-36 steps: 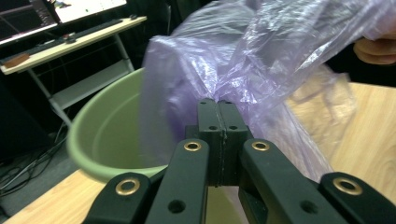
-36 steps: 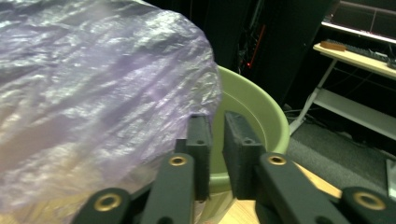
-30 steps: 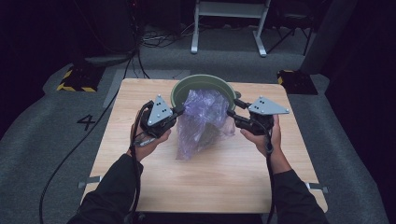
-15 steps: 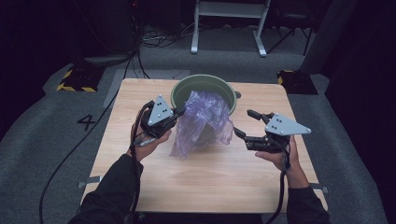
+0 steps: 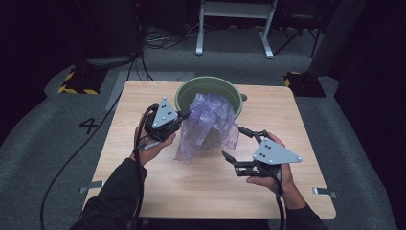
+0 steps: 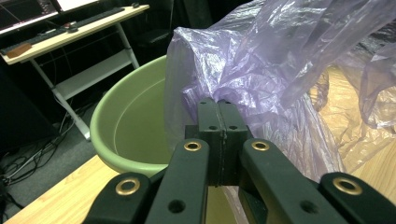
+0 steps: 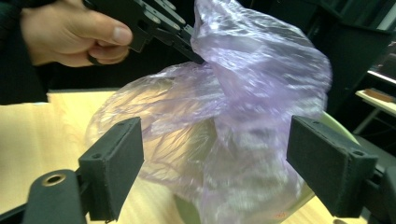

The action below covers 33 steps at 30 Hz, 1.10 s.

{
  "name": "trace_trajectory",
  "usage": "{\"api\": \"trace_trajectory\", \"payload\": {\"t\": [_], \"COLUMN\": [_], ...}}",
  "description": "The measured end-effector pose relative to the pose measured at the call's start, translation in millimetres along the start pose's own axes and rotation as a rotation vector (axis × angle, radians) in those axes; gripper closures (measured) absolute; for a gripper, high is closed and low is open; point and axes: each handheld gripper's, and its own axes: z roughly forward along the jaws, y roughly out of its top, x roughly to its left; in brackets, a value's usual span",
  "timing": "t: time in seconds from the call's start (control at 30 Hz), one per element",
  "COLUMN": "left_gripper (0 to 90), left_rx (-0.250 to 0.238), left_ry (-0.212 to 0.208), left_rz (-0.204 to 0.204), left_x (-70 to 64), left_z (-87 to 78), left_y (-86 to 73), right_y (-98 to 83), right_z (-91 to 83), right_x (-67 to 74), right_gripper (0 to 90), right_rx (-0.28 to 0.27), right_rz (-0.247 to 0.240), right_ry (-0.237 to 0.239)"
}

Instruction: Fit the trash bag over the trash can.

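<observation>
On the wooden table (image 5: 143, 191), the left gripper (image 5: 183, 115) pinches a fold of the purple plastic bag (image 5: 210, 125), which hangs against the near rim of the green basin (image 5: 189, 91); the right gripper (image 5: 239, 143), jaws just spread wide and empty, hovers beside the bag

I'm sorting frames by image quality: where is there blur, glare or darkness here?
Right gripper view: purple bag smeared by motion. Left gripper view: sharp, the film glinting, background dim. High view: table evenly lit, surrounding room dark.
</observation>
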Motion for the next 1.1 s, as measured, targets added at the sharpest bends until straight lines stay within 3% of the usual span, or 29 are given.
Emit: {"api": "trace_trajectory", "payload": {"t": [0.07, 0.17, 0.3, 0.37, 0.43, 0.5, 0.6, 0.73, 0.8, 0.87, 0.93, 0.97, 1.1], "left_gripper": [89.9, 89.9, 89.9, 89.9, 89.9, 89.9, 89.9, 89.9, 89.9, 89.9, 89.9, 89.9, 89.9], "left_rx": [-0.005, -0.004, 0.003, 0.007, 0.007, 0.012, 0.012, 0.025, 0.027, 0.027, 0.026, 0.024, 0.033], "left_ry": [-0.001, 0.012, 0.025, 0.029, 0.032, 0.036, 0.030, 0.044, 0.042, 0.036, 0.031, 0.028, 0.020], "left_rz": [0.000, -0.005, -0.024, -0.033, -0.041, -0.048, -0.057, -0.029, -0.029, -0.040, -0.040, -0.038, -0.018], "left_x": [1.2, 6.9, 18.2, 23.9, 28.8, 33.7, 38.3, 39.4, 40.3, 40.3, 39.1, 37.9, 32.1], "left_z": [-0.3, -1.3, -1.8, -1.5, -1.1, -0.1, 1.1, 3.6, 4.7, 5.6, 5.7, 5.4, 5.6], "left_y": [0.5, 0.1, -2.7, -4.1, -5.3, -5.7, -5.2, -1.9, -1.7, -2.4, -2.9, -2.9, -2.6], "right_y": [2.4, 0.9, -5.6, -8.9, -12.1, -13.7, -14.5, -11.4, -8.8, -5.8, -2.8, -1.0, 2.3], "right_z": [10.8, 24.9, 31.3, 32.6, 34.0, 36.3, 38.1, 33.0, 28.6, 25.4, 22.1, 20.6, 12.6], "right_x": [1.7, -5.8, -28.5, -37.9, -47.4, -55.1, -62.4, -69.3, -66.9, -61.9, -55.4, -50.3, -25.2], "right_gripper": [24.0, 49.1, 75.3, 84.0, 90.0, 90.0, 90.0, 87.4, 87.2, 78.6, 58.8, 51.3, 35.5], "right_rx": [0.027, 0.072, 0.105, 0.122, 0.128, 0.143, 0.153, 0.116, 0.094, 0.080, 0.045, 0.048, 0.001], "right_rz": [-0.030, -0.069, -0.015, -0.013, 0.028, 0.024, 0.048, 0.080, 0.078, 0.063, 0.078, 0.079, 0.045], "right_ry": [-0.025, -0.095, -0.157, -0.164, -0.159, -0.191, -0.198, -0.236, -0.212, -0.195, -0.130, -0.124, -0.041]}}
